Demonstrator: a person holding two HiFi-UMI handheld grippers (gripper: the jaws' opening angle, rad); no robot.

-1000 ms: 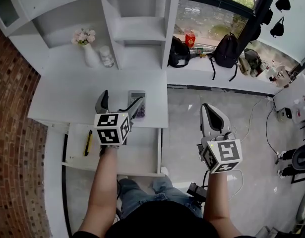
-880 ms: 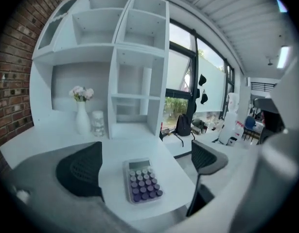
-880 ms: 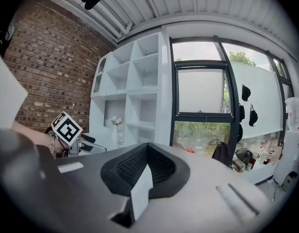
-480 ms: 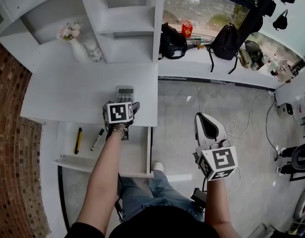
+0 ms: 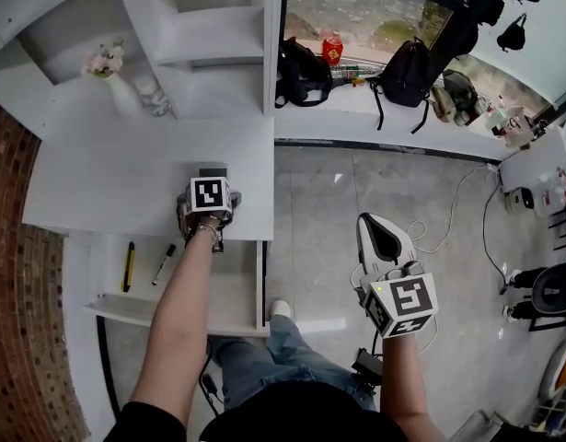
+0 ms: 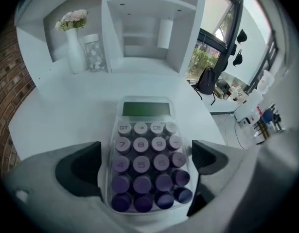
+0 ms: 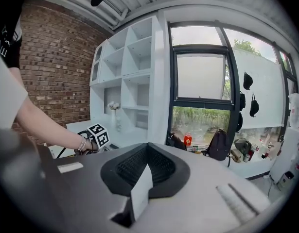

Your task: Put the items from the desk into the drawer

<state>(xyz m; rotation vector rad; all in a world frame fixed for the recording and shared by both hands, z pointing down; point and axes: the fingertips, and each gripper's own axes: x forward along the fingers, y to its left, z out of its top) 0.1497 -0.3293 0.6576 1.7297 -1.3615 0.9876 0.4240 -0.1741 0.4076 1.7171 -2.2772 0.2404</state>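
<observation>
A calculator (image 6: 147, 164) with purple keys lies flat on the white desk (image 5: 98, 173) near its front right corner; in the head view only its top edge (image 5: 212, 169) shows. My left gripper (image 6: 147, 159) is open and low over it, one jaw at each long side, close to the edges. In the head view the left gripper (image 5: 209, 187) covers most of the calculator. The open drawer (image 5: 172, 316) under the desk holds a yellow utility knife (image 5: 128, 265) and a black marker (image 5: 163, 263). My right gripper (image 5: 382, 238) is shut and empty, over the floor to the right.
A vase of flowers (image 5: 103, 63) and a glass jar (image 5: 154, 95) stand at the back of the desk, under white shelves (image 5: 204, 40). Backpacks (image 5: 407, 67) sit on the window ledge. A brick wall (image 5: 16, 247) runs along the left.
My left gripper has moved forward from above the drawer onto the desk and now straddles the calculator. A black marker now shows in the drawer. The right gripper has barely moved.
</observation>
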